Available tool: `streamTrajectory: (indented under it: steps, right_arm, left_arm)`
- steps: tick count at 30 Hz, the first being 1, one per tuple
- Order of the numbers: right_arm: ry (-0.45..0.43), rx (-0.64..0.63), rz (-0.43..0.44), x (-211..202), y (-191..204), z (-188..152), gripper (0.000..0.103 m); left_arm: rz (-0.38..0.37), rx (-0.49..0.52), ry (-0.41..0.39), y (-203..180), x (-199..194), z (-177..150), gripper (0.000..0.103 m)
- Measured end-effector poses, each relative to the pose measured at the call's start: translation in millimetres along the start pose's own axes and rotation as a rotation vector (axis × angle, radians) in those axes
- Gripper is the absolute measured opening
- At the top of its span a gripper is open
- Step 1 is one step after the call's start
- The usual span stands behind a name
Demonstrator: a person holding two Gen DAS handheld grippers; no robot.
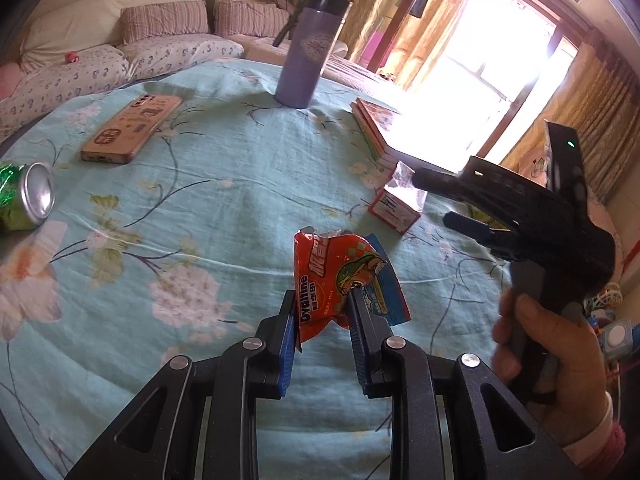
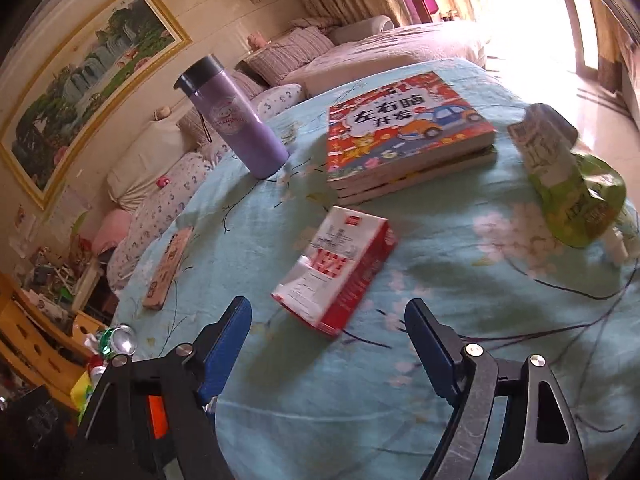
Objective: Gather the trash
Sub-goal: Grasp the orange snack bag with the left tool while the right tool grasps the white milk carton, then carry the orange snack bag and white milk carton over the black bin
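Crinkling in left tool (image 1: pixel 322 316): torn orange wrapper (image 1: pixel 326 280), perhaps empty.

A light blue cloth (image 2: pixel 460 320) patterned with pink-white blossoms and dark branches is recorded, together with an orange-red snack wrapper (image 1: pixel 320 280), a green and silver crushed can (image 1: pixel 24 196), a lilac bottle (image 2: pixel 236 128) with black lid, a red and white carton (image 2: pixel 336 268), and a red-covered book (image 2: pixel 404 124) bearing a blue car.

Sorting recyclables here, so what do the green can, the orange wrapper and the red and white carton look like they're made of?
Green can: likely aluminium, with a shiny silver end and dented side.
Orange wrapper, held in the left tongs: glossy plastic film, crinkled, possibly foil-lined.
Red and white carton: apparently coated paperboard, with creased folds.
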State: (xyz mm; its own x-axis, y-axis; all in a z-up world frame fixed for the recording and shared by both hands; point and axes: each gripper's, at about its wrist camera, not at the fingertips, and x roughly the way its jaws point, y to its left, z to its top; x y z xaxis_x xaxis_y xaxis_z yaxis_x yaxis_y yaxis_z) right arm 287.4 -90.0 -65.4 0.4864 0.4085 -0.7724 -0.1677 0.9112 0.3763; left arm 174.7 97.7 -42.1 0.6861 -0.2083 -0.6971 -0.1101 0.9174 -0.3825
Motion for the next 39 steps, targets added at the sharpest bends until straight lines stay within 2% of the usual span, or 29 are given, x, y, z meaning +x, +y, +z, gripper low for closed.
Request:
streamTrajectory:
  steps: [3, 7, 8, 10, 12, 14, 19, 29, 39]
  right_arm:
    - [-0.003, -0.010, -0.120, 22.8, 20.2, 5.9, 0.081]
    - [0.026, 0.012, -0.220, 53.1, 17.7, 13.1, 0.081]
    - [0.036, 0.016, -0.222, 57.9, 13.8, 13.7, 0.078]
    - [0.024, -0.009, -0.218, 54.7, 8.3, 14.3, 0.065]
    - [0.037, -0.015, -0.170, 45.5, 1.1, 10.5, 0.059]
    - [0.036, -0.040, -0.139, 29.5, -8.5, 3.0, 0.053]
    - [-0.008, -0.051, -0.058, -33.2, -43.5, -25.5, 0.051]
    - [-0.122, 0.047, -0.032, -151.3, -113.0, -72.9, 0.051]
    - [-0.179, 0.115, -0.030, -204.2, -150.7, -105.0, 0.051]
  left_arm:
    - [-0.006, -0.026, 0.008, 6.3, 0.2, -1.3, 0.023]
    - [-0.011, -0.023, 0.014, 3.3, 2.6, -2.0, 0.023]
    - [-0.014, -0.020, 0.016, 1.2, 3.0, -2.0, 0.023]
    - [-0.024, -0.013, 0.019, -2.6, 2.6, -2.1, 0.023]
    - [-0.033, 0.000, 0.018, -8.4, 1.1, -3.2, 0.023]
    - [-0.046, 0.012, 0.022, -15.6, 1.5, -4.4, 0.023]
    - [-0.079, 0.056, 0.036, -37.9, 1.9, -10.4, 0.023]
    - [-0.156, 0.184, 0.092, -106.2, 10.3, -28.9, 0.023]
    - [-0.204, 0.308, 0.120, -168.4, 10.3, -47.8, 0.023]
